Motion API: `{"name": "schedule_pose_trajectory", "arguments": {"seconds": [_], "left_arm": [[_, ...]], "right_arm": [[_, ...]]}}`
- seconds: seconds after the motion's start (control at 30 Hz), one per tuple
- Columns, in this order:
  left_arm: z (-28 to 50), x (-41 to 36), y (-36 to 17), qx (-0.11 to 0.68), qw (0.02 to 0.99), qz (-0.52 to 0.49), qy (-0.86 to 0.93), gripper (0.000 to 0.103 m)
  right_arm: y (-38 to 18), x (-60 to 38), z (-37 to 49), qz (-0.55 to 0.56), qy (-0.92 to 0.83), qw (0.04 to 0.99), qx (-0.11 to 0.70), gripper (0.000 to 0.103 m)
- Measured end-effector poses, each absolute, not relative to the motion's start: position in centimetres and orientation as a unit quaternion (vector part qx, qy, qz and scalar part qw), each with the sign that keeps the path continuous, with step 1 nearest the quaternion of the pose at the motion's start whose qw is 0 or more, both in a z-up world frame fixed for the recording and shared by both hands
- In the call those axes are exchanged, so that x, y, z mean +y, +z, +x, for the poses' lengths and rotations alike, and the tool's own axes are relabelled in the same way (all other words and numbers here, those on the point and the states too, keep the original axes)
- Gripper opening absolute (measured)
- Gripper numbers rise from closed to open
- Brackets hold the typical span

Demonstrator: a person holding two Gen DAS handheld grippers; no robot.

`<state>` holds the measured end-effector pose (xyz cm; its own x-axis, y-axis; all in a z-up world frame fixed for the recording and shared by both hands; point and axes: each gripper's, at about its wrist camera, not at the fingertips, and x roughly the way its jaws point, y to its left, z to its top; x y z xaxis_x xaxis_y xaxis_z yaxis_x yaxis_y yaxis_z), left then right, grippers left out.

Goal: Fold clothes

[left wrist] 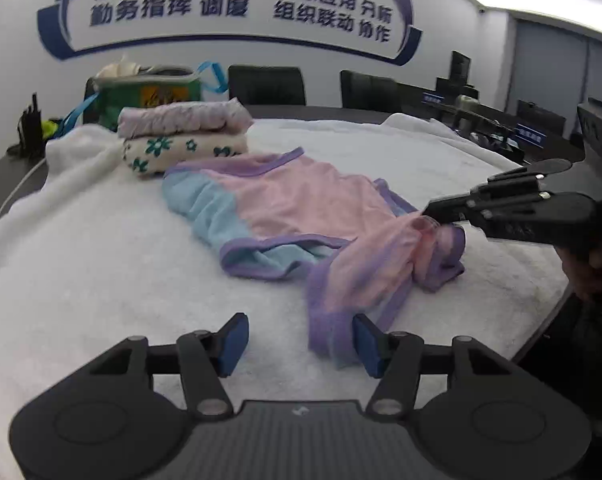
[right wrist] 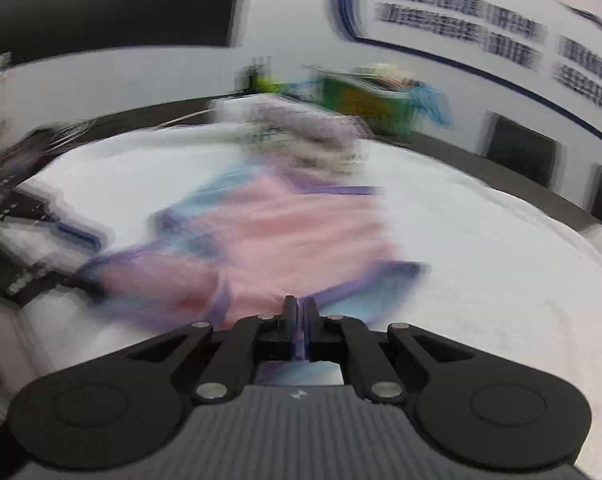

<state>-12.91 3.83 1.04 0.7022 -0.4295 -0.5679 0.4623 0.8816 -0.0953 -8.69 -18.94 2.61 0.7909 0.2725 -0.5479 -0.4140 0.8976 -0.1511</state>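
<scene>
the right tool [left wrist: 431,212] is pinched tight on the pink shirt [left wrist: 301,204] at its 3 o'clock edge. the left tool [left wrist: 299,344] is apart, the shirt's purple hem at its 1 o'clock.

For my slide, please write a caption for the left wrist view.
Right gripper pinches the pink garment; open left gripper waits nearby.

You see a thin, soft, matt pink cloth garment [left wrist: 301,208] with purple trim, a fluffy, rough white blanket [left wrist: 101,264], matt black plastic grippers with ribbed grey bodies, your left gripper [left wrist: 299,340] with blue pads [left wrist: 233,340], small shiny metal pins.
</scene>
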Motion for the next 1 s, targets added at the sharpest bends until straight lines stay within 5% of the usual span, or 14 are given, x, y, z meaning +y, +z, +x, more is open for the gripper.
{"name": "schedule_pose_trajectory", "arguments": {"seconds": [0.07, 0.2, 0.27, 0.37, 0.5, 0.57, 0.67, 0.77, 1.0], "left_arm": [[-12.9, 3.9, 1.4, 0.293, 0.923, 0.025, -0.248, 0.055], [-12.7, 3.9, 1.7, 0.291, 0.927, 0.025, -0.236, 0.054], [-12.5, 3.5, 1.8, 0.296, 0.926, 0.028, -0.234, 0.052], [-13.0, 2.5, 2.4, 0.275, 0.931, 0.044, -0.237, 0.052], [-13.5, 1.7, 2.6, 0.250, 0.935, 0.047, -0.249, 0.053], [-13.2, 1.4, 2.2, 0.262, 0.930, 0.039, -0.254, 0.033], [-12.4, 1.2, 1.1, 0.285, 0.925, 0.038, -0.247, 0.014], [-12.7, 0.7, 0.9, 0.275, 0.929, 0.057, -0.242, 0.013], [-13.8, -0.8, 0.5, 0.279, 0.923, 0.107, -0.243, 0.010]], "right_arm": [[3.2, -18.8, -8.9, -0.139, 0.166, 0.944, 0.248, 0.010], [5.1, -18.7, -11.5, -0.142, 0.217, 0.944, 0.205, 0.042], [5.3, -18.1, -12.5, -0.138, 0.268, 0.927, 0.223, 0.045], [3.6, -16.9, -12.3, -0.122, 0.286, 0.908, 0.280, 0.042], [1.6, -16.8, -10.8, -0.099, 0.246, 0.912, 0.312, 0.014], [2.1, -16.9, -10.9, -0.100, 0.239, 0.917, 0.304, 0.004], [4.0, -17.5, -12.6, -0.151, 0.228, 0.934, 0.228, 0.004], [5.3, -18.2, -14.5, -0.226, 0.194, 0.942, 0.156, 0.004], [4.4, -18.8, -15.4, -0.290, 0.135, 0.934, 0.158, 0.004]]}}
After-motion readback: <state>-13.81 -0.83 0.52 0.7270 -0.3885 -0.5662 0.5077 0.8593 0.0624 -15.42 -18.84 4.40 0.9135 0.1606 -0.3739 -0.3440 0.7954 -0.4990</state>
